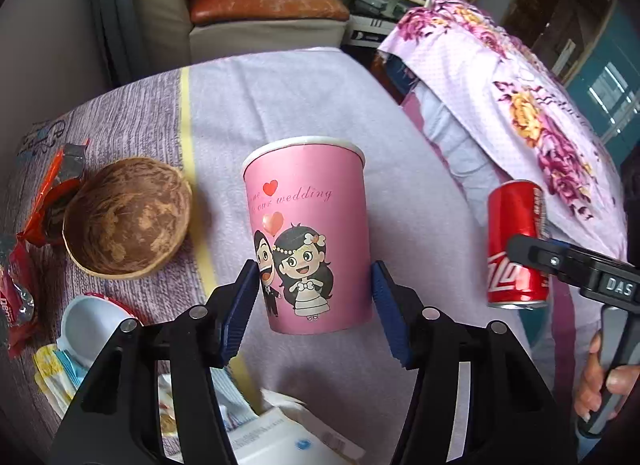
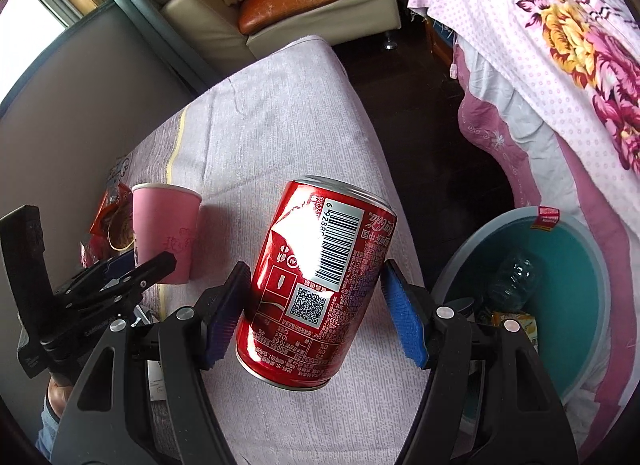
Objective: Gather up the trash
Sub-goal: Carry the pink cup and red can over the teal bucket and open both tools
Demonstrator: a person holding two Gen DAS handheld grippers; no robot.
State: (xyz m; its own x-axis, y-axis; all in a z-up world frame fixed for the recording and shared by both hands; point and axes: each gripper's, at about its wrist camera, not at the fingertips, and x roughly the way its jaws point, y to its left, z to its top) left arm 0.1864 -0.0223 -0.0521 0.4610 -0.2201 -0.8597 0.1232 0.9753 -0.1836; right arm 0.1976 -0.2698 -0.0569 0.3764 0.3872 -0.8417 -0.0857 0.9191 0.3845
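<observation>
My left gripper (image 1: 314, 297) has its jaws pinching the pink paper cup (image 1: 306, 233) above the bench (image 1: 320, 97), my right gripper (image 2: 314, 307) clamps the red can (image 2: 316, 285) beside the teal bin (image 2: 560, 241), which already holds some trash, while wrappers (image 1: 44, 201) and a coconut shell (image 1: 128, 221) wait

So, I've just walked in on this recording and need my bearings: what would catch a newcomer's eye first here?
The pink paper cup with a cartoon wedding couple, between the left gripper fingers above the lilac cloth-covered table. Next, the red cola can, tilted, gripped by the right gripper beside a teal bin already holding rubbish. Left of the cup lies a brown coconut shell among wrappers.
</observation>
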